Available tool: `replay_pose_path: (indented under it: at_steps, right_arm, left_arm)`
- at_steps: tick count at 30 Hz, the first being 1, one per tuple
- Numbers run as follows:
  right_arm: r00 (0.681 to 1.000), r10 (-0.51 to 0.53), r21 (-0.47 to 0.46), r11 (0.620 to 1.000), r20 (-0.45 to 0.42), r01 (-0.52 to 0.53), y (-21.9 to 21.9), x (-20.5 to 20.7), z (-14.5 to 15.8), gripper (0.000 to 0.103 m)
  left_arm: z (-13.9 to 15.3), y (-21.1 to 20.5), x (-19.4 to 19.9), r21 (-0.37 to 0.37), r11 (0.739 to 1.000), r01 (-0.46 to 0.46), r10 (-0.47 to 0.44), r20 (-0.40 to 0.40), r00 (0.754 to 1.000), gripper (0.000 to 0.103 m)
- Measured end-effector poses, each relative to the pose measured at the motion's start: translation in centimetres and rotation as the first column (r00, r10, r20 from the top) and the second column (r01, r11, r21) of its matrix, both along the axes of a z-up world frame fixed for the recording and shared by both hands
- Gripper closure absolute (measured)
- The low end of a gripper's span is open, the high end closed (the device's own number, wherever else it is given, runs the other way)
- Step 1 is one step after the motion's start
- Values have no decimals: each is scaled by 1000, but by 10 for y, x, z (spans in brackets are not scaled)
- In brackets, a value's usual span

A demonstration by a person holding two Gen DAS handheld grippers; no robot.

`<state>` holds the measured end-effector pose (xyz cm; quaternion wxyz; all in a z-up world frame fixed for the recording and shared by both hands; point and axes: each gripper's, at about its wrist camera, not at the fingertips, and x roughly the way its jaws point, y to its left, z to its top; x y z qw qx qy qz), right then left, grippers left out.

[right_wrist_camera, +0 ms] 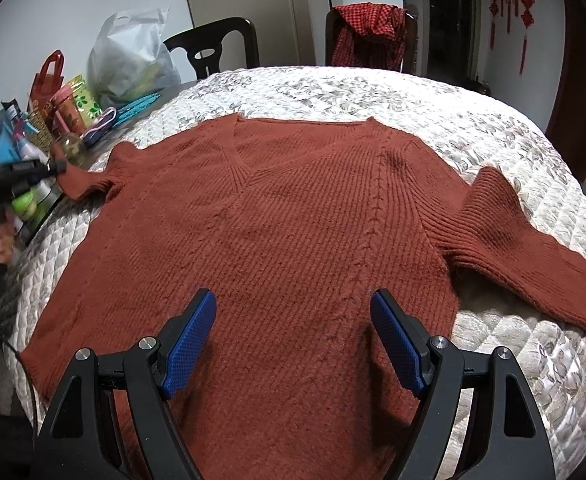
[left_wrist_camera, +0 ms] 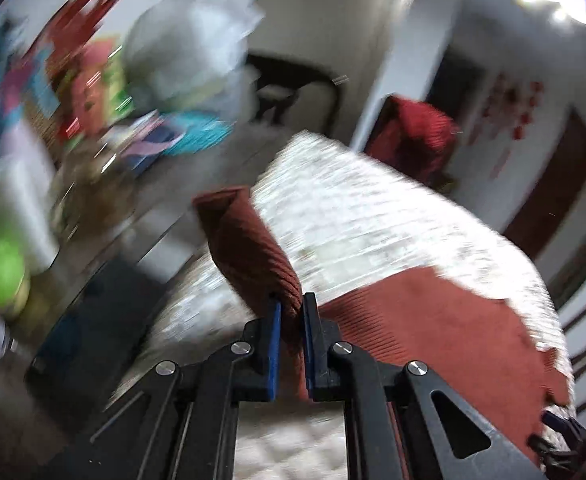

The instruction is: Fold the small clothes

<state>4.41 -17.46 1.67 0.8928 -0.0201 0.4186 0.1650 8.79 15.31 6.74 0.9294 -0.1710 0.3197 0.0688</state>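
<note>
A rust-red knit V-neck sweater [right_wrist_camera: 293, 220] lies flat, front up, on a quilted floral cover [right_wrist_camera: 373, 92]. My right gripper [right_wrist_camera: 293, 308] is open and empty, low over the sweater's lower body. My left gripper [left_wrist_camera: 291, 304] is shut on the sweater's left sleeve [left_wrist_camera: 249, 248], lifted off the cover; this view is blurred. It also shows at the far left of the right wrist view [right_wrist_camera: 59, 166], at the sleeve cuff [right_wrist_camera: 81, 184]. The right sleeve [right_wrist_camera: 525, 248] lies bent on the cover.
Bags, bottles and a white plastic bag [right_wrist_camera: 129, 60] crowd the table's left side. Two dark chairs [right_wrist_camera: 213, 46] stand behind; one carries a red checked cloth [right_wrist_camera: 369, 32]. A dark door [right_wrist_camera: 585, 100] is at right.
</note>
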Motion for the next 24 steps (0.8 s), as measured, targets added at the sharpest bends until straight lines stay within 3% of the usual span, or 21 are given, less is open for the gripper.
replay_pose_path:
  at_steps: [3,7,11,13,17,18,20,24]
  right_arm:
    - [1000,-8,14,1000,5,8,-4,-1,3,23]
    - [1000,-20,28,999,10,19,-7,-5,6,23]
    - [999,-43,50,998,2,43,-17,-7,9,23]
    - [998,-55,57,997,-2,55,-20,-7,10,23]
    - [998,-62,83,995,-16,63,-24,-3,14,23]
    - [998,-60,91,994,-18,62,-25,-1,15,23]
    - [998,-47,119,992,-27,50,-24,4,18,24]
    - [998,-10,190,981,-62,22,-16,28,22,38]
  left_arm:
    - [21,-36,14,6,991,134,-134,56,989,92]
    - [23,-95,36,21,948,317,-317,65,946,92]
    - [-11,-146,60,-29,890,456,-456,4,890,91]
    - [-32,-165,67,-75,848,525,-529,-45,848,91]
    - [-48,-178,53,-116,812,572,-582,-100,807,85]
    - [-45,-172,45,-123,807,577,-588,-87,804,82]
    - [-32,-159,34,-116,812,572,-580,-44,814,65]
    - [-14,-113,27,-16,903,429,-430,-27,903,62]
